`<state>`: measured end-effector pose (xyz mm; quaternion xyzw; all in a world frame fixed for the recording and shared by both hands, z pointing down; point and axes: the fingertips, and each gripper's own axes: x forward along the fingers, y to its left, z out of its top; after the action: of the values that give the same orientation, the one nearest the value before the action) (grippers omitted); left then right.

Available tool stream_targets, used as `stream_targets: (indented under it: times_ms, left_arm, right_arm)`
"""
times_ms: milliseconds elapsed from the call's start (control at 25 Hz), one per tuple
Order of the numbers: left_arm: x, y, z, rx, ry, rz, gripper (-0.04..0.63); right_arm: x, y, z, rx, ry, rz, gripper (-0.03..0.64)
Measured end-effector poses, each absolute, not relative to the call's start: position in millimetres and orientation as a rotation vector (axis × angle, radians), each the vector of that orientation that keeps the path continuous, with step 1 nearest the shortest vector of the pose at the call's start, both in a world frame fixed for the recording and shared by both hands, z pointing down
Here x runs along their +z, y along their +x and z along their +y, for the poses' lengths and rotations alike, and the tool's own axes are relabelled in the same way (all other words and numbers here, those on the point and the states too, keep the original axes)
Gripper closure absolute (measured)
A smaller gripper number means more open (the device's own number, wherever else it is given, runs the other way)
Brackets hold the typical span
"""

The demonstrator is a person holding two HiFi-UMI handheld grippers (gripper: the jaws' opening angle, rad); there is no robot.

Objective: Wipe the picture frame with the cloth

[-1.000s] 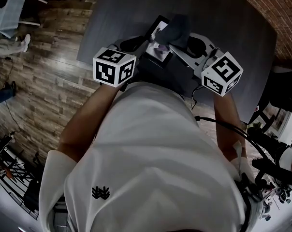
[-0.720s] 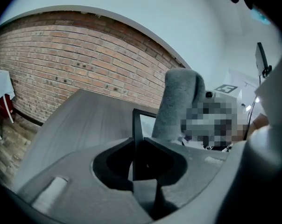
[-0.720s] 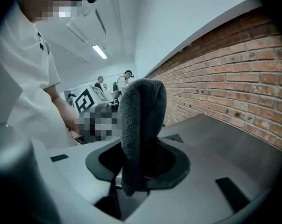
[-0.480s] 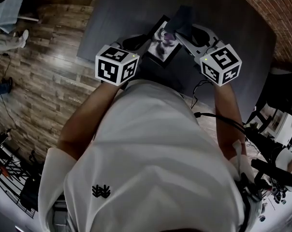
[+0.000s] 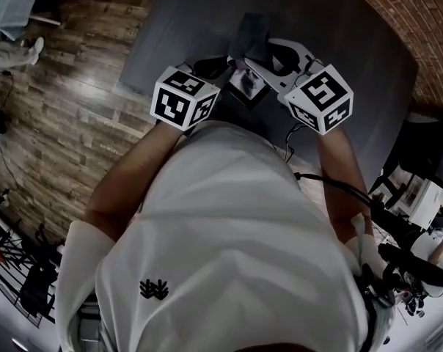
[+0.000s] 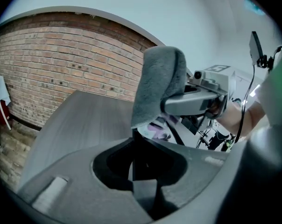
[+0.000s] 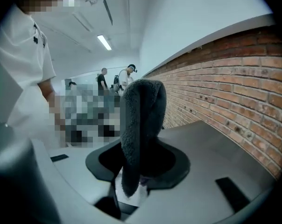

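A black picture frame (image 5: 245, 83) with a purplish picture is held up above the dark table (image 5: 346, 72). My left gripper (image 5: 215, 67) is shut on its left edge; in the left gripper view the black frame edge (image 6: 141, 160) stands between the jaws. A grey fluffy cloth (image 5: 252, 34) is clamped in my right gripper (image 5: 264, 51), which is shut on it. The cloth (image 6: 157, 83) lies against the top of the frame and covers part of the picture (image 6: 158, 128). In the right gripper view the cloth (image 7: 141, 125) hangs between the jaws, with the frame (image 7: 130, 194) just below.
The table's left edge (image 5: 137, 57) borders a wood plank floor (image 5: 67, 116). A brick wall (image 5: 419, 28) runs along the far right. Cables and equipment (image 5: 405, 248) sit at the right, close to me.
The cloth has slid left across the top of the frame, hiding more of the picture. Both grippers have shifted slightly, the right one moving left and nearer the left one.
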<state>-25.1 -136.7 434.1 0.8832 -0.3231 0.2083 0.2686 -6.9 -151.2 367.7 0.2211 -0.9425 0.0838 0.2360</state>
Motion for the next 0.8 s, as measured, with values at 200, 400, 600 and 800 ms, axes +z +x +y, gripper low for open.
stream_targets:
  times_ms: [200, 400, 600, 800]
  left_arm:
    - [431.5, -29.4, -133.6, 0.574, 2.411, -0.837, 0.522]
    - [433.4, -33.2, -126.6, 0.598, 2.427, -0.797, 0.520]
    - [432.3, -39.0, -121.2, 0.622, 2.458, -0.750, 0.520]
    - [427.1, -48.2, -130.6, 0.594, 2.453, -0.758, 0.522]
  right_arm:
    - [373.5, 17.1, -190.0, 0.264, 0.771, -2.517, 0.472]
    - [363.3, 45.4, -216.6, 0.281, 0.894, -2.514, 0.472]
    - [367.0, 36.4, -218.5, 0.258, 0.835, -2.496, 0.472]
    - [382.7, 33.5, -205.1, 0.332, 0.750, -2.486, 0.471]
